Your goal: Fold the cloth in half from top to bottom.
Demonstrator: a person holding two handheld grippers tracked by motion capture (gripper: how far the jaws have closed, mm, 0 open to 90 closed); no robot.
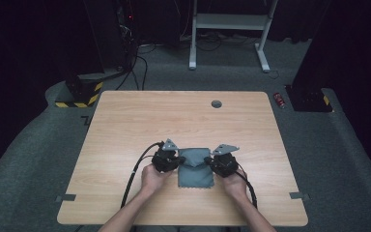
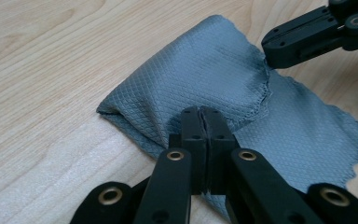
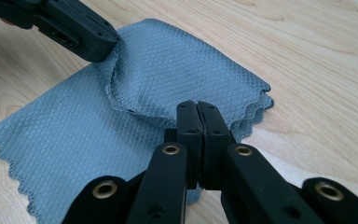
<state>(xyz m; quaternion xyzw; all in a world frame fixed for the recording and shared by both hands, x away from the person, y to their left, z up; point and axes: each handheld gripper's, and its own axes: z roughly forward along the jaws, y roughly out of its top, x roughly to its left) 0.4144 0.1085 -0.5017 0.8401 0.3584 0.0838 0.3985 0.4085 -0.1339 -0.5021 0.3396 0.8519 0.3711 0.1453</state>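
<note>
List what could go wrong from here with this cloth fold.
1. Each gripper, left gripper and right gripper, pinches only a thin bit of the grey cloth; a corner might slip out and the fold fall open.
2. The folded flap already looks puckered, so the scalloped edges may land uneven.
3. Pulling across the smooth table could drag the bottom layer along.

Bright on the table point(image 1: 183, 116), dark all around the room. Sharp and clear up close on the cloth point(image 2: 205, 70). A bit soft and grainy from high up. Faint shadows only.
</note>
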